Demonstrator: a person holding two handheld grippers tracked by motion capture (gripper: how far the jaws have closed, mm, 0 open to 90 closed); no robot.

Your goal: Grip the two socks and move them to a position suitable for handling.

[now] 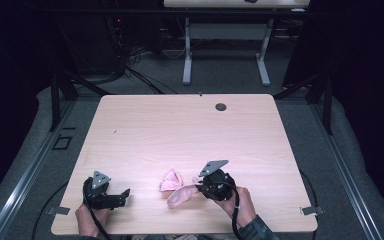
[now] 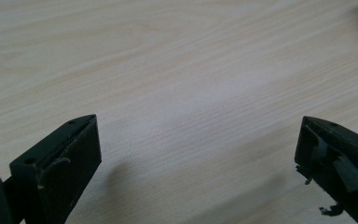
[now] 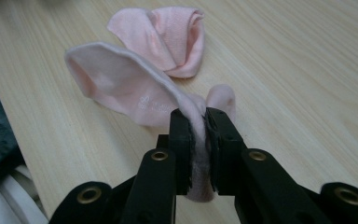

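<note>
Right claw [image 3: 199, 122] pinches a pink sock [image 3: 121, 84] (second sock [image 3: 172, 37] beyond).

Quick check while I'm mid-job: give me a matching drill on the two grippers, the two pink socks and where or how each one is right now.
Things:
1. left gripper
2. right gripper
3. long pale pink sock
4. crumpled pink sock

States:
A. lying loose on the light wooden table, beyond the other sock
B. pinched at one end between black jaws
C. jaws wide apart over bare wood
D. jaws shut on fabric

Pairs: 1-C, 2-D, 3-B, 4-A
</note>
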